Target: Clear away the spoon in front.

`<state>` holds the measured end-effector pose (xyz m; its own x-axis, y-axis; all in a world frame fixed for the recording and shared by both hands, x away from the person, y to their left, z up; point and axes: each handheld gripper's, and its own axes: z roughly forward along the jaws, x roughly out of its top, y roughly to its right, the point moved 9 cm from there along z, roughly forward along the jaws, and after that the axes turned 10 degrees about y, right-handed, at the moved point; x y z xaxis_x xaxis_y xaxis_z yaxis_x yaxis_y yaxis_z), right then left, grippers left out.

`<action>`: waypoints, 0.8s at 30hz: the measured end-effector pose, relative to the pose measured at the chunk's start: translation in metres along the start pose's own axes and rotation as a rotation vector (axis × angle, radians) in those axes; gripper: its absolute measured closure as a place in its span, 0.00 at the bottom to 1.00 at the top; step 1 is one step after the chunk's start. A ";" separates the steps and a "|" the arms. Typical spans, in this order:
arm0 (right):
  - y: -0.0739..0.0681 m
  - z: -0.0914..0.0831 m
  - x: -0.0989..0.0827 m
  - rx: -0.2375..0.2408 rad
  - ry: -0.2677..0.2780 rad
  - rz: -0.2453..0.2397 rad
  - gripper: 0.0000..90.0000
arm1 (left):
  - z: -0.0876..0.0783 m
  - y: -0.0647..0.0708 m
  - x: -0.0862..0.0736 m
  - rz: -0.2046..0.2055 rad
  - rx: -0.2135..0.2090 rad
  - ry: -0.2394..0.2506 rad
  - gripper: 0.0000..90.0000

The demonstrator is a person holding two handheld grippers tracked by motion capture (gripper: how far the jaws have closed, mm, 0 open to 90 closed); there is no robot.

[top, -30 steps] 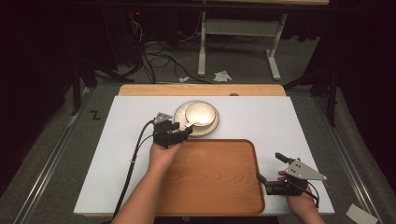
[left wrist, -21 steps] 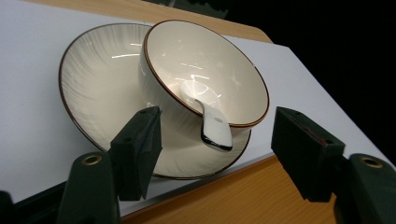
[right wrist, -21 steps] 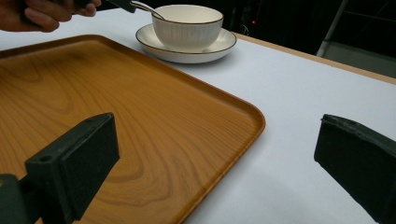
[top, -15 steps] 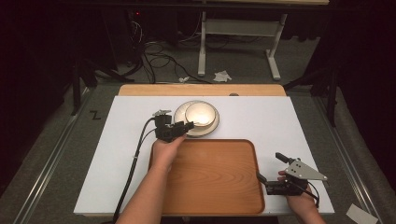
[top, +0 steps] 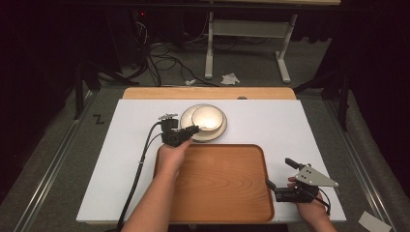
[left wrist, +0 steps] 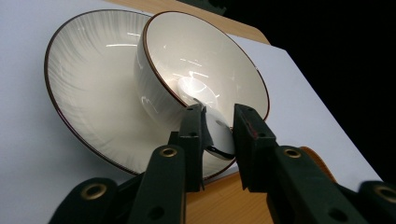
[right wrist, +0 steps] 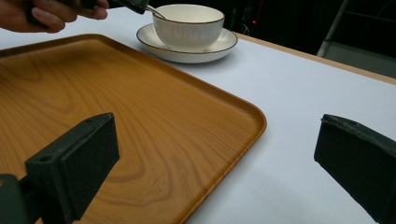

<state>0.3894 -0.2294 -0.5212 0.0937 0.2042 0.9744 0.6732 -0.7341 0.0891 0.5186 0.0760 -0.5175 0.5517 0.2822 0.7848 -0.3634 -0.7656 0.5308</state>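
Observation:
A white bowl (top: 208, 117) stands on a white plate (top: 221, 129) at the table's far middle. A spoon (left wrist: 218, 133) leans in the bowl, its handle sticking out over the near rim. My left gripper (top: 193, 130) is at the bowl's left near side, shut on that spoon handle (right wrist: 156, 11). In the left gripper view the jaws (left wrist: 217, 116) pinch the handle's end over the plate (left wrist: 88, 84). My right gripper (top: 278, 172) rests open at the right edge of the wooden tray (top: 217, 193). Nothing lies between its jaws (right wrist: 215, 154).
The wooden tray (right wrist: 116, 107) has nothing on it and lies just in front of the plate (right wrist: 187, 53). A white mat (top: 125, 159) covers the table. A cable (top: 138, 174) trails from the left gripper toward the near edge.
My left gripper has edged forward toward the bowl. The right gripper has stayed put.

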 end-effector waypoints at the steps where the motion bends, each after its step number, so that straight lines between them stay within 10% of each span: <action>1: 0.000 0.000 0.000 -0.001 0.000 0.002 0.01 | 0.000 -0.001 0.000 0.000 0.003 -0.007 0.83; 24: 0.000 0.000 0.000 -0.004 -0.001 -0.002 0.01 | 0.004 0.006 -0.002 0.025 -0.014 -0.006 0.90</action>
<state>0.3895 -0.2295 -0.5213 0.0929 0.2063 0.9741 0.6707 -0.7360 0.0919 0.5177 0.0685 -0.5171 0.5465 0.2596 0.7962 -0.3875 -0.7645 0.5152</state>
